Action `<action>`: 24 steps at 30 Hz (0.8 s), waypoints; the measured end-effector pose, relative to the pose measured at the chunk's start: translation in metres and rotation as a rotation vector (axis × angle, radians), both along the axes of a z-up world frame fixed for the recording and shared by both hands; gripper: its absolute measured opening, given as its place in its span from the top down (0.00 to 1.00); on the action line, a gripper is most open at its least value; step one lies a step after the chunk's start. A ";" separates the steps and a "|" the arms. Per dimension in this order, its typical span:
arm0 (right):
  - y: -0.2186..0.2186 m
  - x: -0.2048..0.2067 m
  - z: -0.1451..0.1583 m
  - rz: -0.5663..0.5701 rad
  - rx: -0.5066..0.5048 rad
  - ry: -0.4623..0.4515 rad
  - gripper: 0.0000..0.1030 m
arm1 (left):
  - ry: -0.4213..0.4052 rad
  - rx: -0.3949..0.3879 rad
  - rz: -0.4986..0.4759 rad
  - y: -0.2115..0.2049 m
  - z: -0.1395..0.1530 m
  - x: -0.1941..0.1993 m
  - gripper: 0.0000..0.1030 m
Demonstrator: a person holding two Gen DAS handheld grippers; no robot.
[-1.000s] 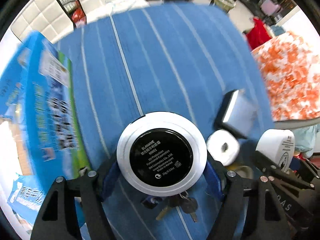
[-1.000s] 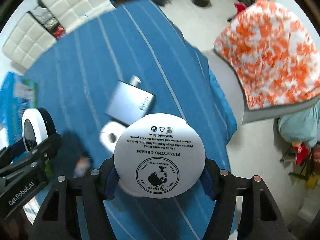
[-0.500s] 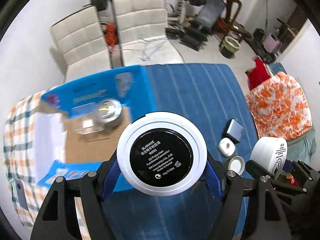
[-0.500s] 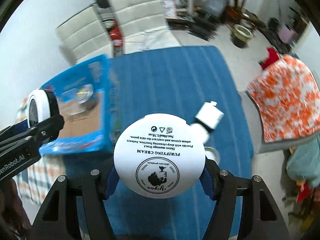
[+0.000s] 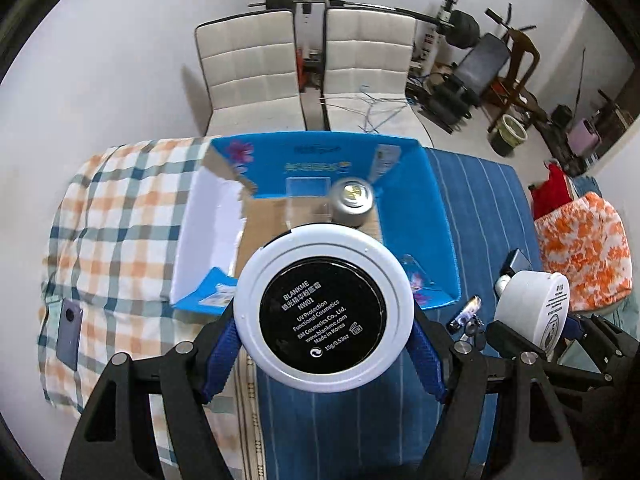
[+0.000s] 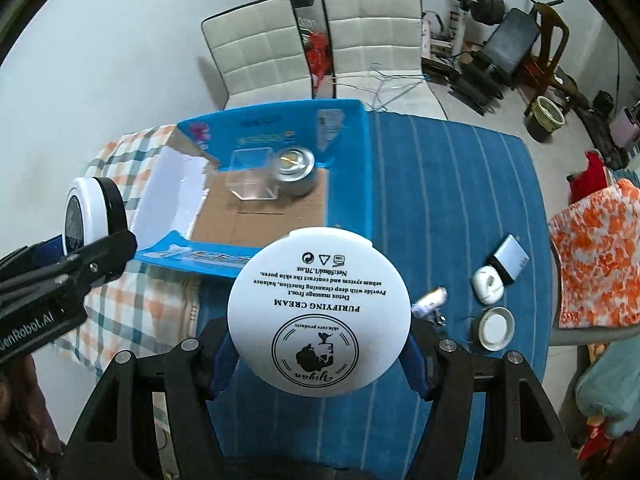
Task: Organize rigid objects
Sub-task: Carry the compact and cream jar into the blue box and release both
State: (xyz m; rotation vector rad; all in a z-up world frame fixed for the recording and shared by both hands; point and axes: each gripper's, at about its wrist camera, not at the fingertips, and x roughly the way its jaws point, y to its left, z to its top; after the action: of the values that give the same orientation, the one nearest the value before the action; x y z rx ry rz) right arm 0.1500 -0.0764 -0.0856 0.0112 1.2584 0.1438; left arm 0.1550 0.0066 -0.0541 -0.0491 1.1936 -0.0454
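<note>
My left gripper [image 5: 323, 320] is shut on a round white compact with a black label [image 5: 323, 312], held high above the near edge of an open blue cardboard box [image 5: 416, 216]. It also shows in the right wrist view [image 6: 86, 216]. My right gripper [image 6: 319, 320] is shut on a white purifying-cream jar [image 6: 319, 312], held above the blue striped cloth to the right of the box [image 6: 348, 184]. The jar also shows in the left wrist view [image 5: 532, 312]. Inside the box lie a silver tin [image 6: 294, 178] and a clear plastic case [image 6: 250, 182].
On the blue striped cloth [image 6: 440, 184] lie a grey flat case [image 6: 508, 258], a white round case [image 6: 486, 284], a white lid [image 6: 496, 328] and keys [image 6: 430, 302]. A phone [image 5: 70, 334] lies on the checked cloth at the left. Two white chairs [image 5: 248, 60] stand behind.
Both grippers have risen and tilted up from close over the cloth, carrying their jars. The box and the room behind have come into view.
</note>
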 end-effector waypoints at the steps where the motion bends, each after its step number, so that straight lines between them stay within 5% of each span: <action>1: 0.004 0.001 0.001 0.005 0.001 -0.002 0.33 | -0.001 0.000 0.003 0.004 0.000 -0.001 0.29; 12: 0.037 0.027 -0.007 -0.015 -0.029 -0.012 0.33 | -0.025 -0.026 -0.008 0.035 0.000 0.009 0.29; 16: 0.047 0.061 -0.051 -0.046 -0.072 0.035 0.32 | -0.008 0.011 0.001 0.049 -0.026 0.038 0.29; 24: 0.066 0.128 -0.151 -0.096 -0.148 0.197 0.32 | 0.155 0.060 -0.014 0.073 -0.119 0.129 0.29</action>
State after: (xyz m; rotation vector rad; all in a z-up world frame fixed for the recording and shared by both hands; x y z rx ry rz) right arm 0.2781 -0.0109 -0.2362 -0.0429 1.4594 -0.0355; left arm 0.2845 0.0795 -0.1733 0.0091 1.3499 -0.0184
